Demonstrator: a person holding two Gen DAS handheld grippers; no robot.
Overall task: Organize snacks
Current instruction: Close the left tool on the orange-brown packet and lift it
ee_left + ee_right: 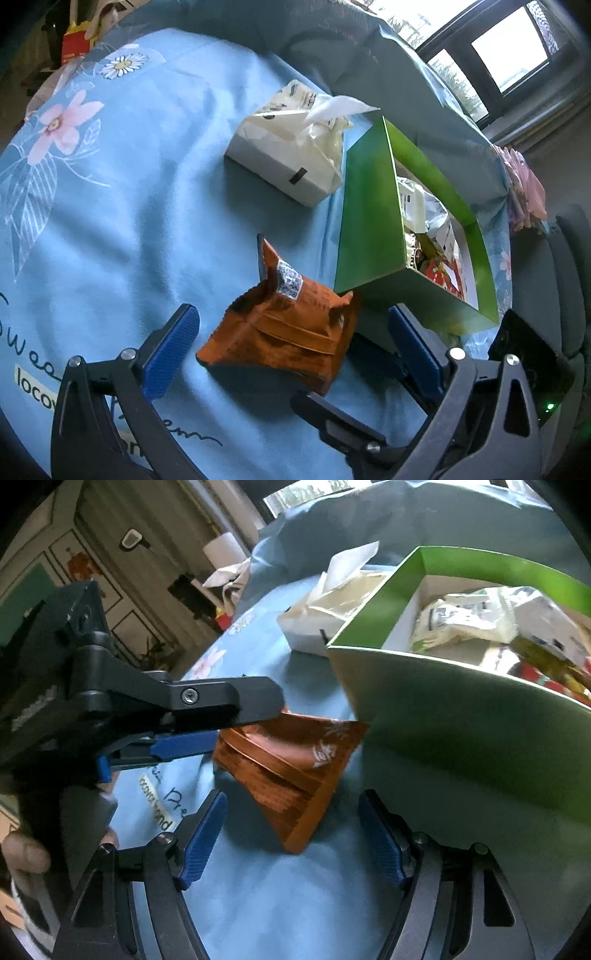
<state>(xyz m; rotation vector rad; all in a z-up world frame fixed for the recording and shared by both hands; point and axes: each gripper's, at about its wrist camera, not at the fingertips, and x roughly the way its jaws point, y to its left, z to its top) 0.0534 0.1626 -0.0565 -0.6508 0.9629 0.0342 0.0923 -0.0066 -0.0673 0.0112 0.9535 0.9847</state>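
- The left tongs [291, 332] stood apart, ribbed blue pads either side of a crinkled orange snack packet [284, 328], not pressing it.
- The right tongs [291, 834] also gaped, the packet's pleated end just ahead of them.
- The packet lay on smooth blue floral cloth [147, 184].
- Right of both tongs stood a glossy green cardboard box [369, 221] holding wrapped snacks.
- Beyond lay a soft white tissue pack [288, 155].

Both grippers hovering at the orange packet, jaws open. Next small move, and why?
Probably close the left gripper on the orange snack packet: the packet lies on the blue cloth between its open jaws, unheld, beside the green box that already holds other snacks. The right gripper should likely stay clear.
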